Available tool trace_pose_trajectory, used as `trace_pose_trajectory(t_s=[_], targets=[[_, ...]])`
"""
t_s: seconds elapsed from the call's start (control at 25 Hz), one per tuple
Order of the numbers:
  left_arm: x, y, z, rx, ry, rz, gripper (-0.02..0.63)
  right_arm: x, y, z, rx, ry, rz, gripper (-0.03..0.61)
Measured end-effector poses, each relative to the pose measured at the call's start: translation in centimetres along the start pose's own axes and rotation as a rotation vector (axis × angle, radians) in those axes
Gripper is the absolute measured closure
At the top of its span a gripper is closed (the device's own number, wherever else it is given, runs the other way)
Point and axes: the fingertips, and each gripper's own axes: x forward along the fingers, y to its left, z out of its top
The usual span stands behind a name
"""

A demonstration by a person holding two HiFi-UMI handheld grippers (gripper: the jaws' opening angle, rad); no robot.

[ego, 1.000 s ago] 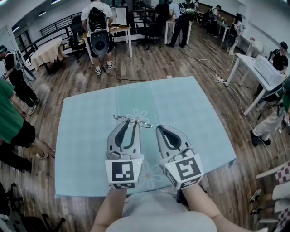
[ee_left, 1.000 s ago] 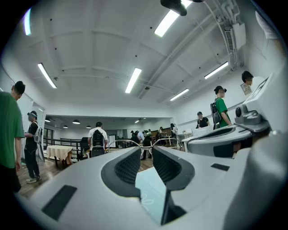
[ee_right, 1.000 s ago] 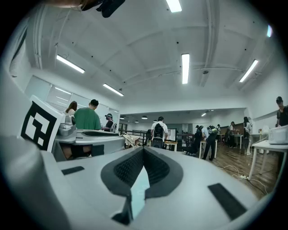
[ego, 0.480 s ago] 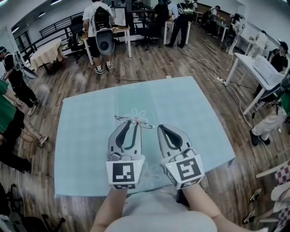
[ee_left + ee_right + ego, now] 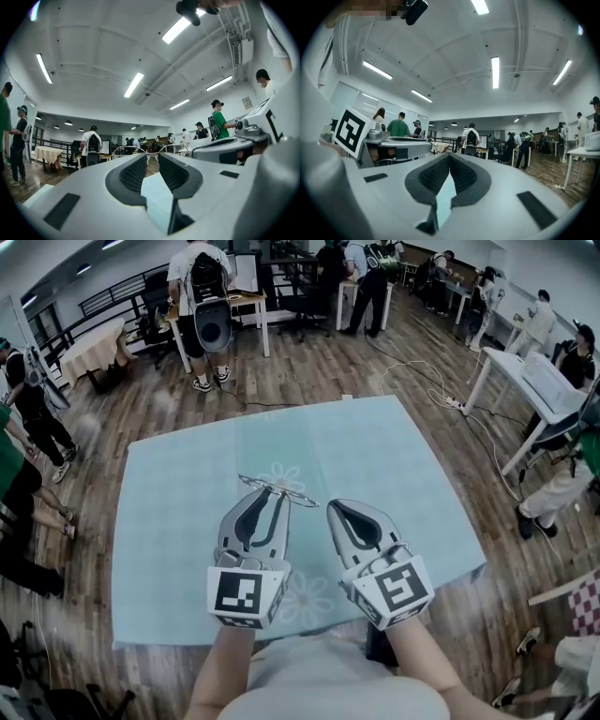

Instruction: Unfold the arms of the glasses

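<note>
The place is a large open-plan workroom, part office and part lab. A wood-plank floor [image 5: 309, 371] runs the whole width, with white tables [image 5: 511, 371] and desks [image 5: 246, 300] spread well apart across it. Several people [image 5: 199, 287] stand working at them, some wearing backpacks. A cable [image 5: 412, 381] trails over the floor to a power strip [image 5: 459, 409]. Long strip lights [image 5: 134, 84] and exposed pipes [image 5: 236, 42] cross the white ceiling. A dark railing [image 5: 112, 296] lines the far side.
</note>
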Motion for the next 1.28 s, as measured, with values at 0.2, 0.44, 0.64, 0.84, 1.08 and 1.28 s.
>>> trace_pose_trajectory(t_s=[0.2,0.44,0.64,0.84,1.08,1.28], targets=[[0.1,-0.3,0.2,-0.022,-0.012,-0.091,0.520,0.0,0.2,-0.6,0.020,0.031,0.061,0.569],[0.2,-0.6,0.3,0.005,-0.013,-0.158,0.522,-0.7,-0.1,-0.7,0.009,0.031,0.094,0.569],[-0.1,-0.9,0.3,0.022,-0.027,-0.248,0.522,-1.1,0.7,-0.8,0.004,0.020,0.153,0.565],[-0.7,-0.7,0.5,0.028,-0.022,-0.287,0.522,-1.4,2.4,-1.1,-0.061,0.065,0.225,0.477],[-0.9,-0.8,0.7,0.006,-0.023,-0.322,0.522,-1.0,3.4,-1.6,-0.104,0.095,0.265,0.479],[-1.4,-1.4,0.8,0.004,-0.022,-0.333,0.522,-1.1,3.9,-1.5,-0.119,0.086,0.259,0.544]])
